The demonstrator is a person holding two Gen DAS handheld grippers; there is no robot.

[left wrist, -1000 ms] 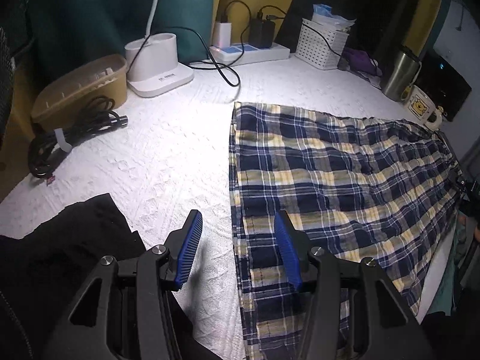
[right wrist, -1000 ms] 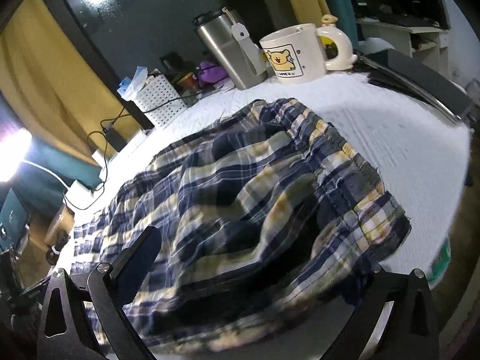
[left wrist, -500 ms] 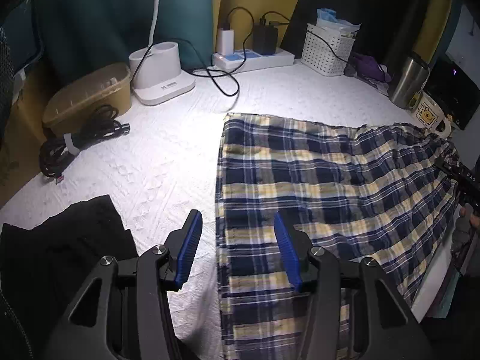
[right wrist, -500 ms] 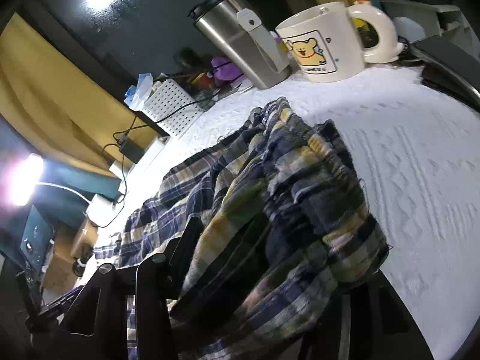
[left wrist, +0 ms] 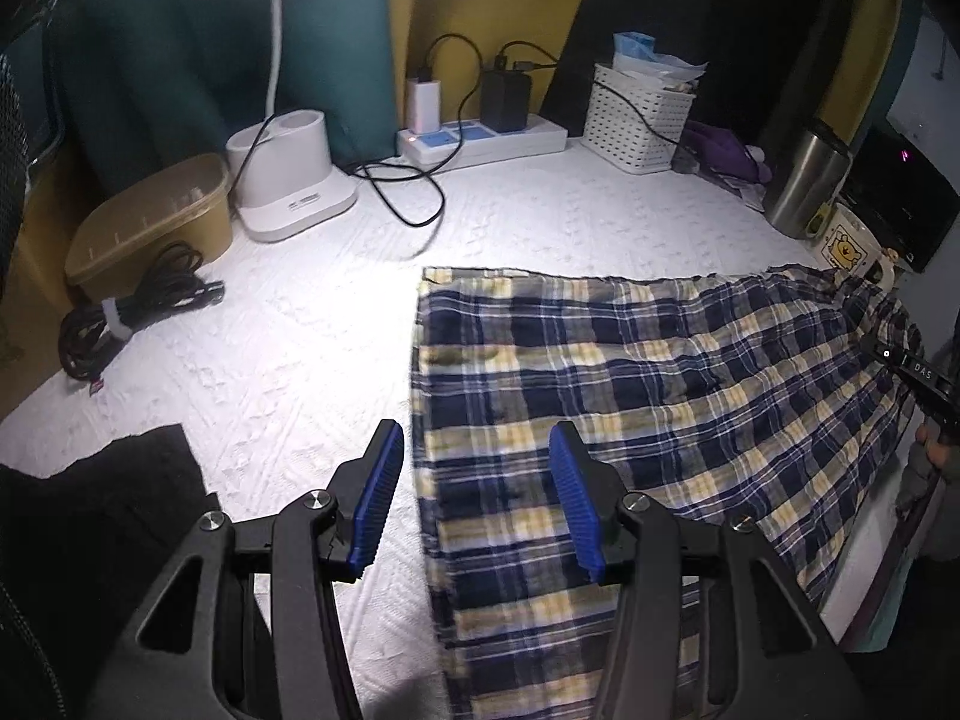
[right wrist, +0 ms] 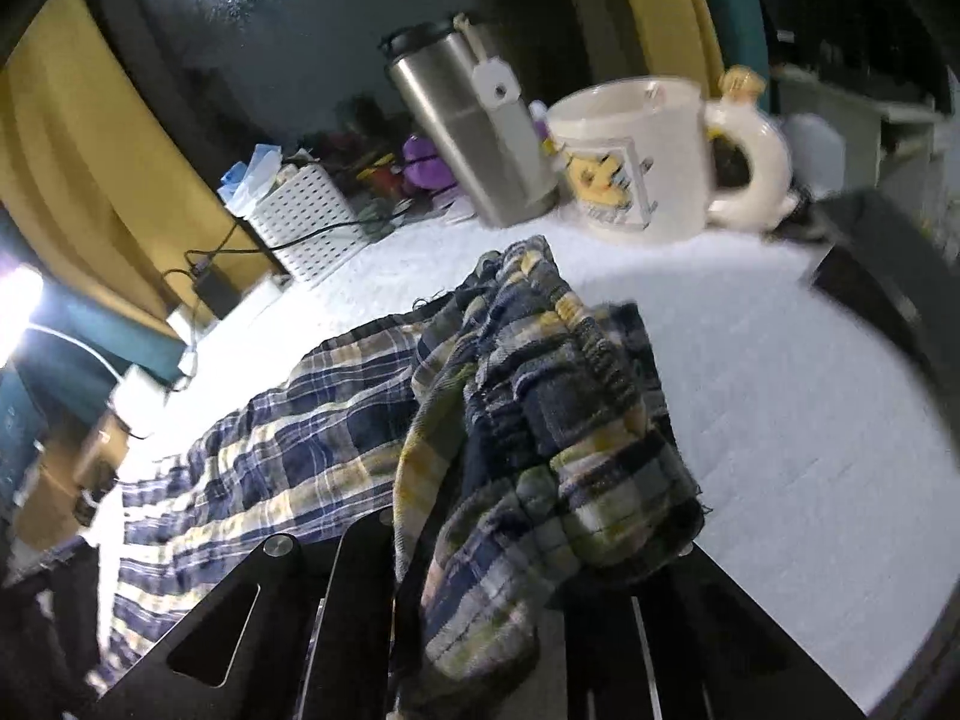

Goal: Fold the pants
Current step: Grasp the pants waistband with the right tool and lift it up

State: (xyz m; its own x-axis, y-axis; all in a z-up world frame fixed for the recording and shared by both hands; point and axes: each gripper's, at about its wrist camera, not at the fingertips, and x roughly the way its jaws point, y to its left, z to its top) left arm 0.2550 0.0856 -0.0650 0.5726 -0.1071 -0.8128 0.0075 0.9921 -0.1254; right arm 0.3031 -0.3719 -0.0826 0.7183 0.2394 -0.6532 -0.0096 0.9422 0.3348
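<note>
One pair of plaid pants (left wrist: 630, 396) spread flat on white worktop (left wrist: 312, 324) | right hand-held gripper (right wrist: 480, 564) closing, bunched waistband between jaws | left hand-held gripper (left wrist: 474, 498) half-wide, empty, above hem edge | mug (right wrist: 636, 156) beyond

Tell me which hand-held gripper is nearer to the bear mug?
Right. The right hand-held gripper is closing on the plaid pants' waistband just before the bear mug; the left hand-held gripper hovers at the opposite hem.
</note>
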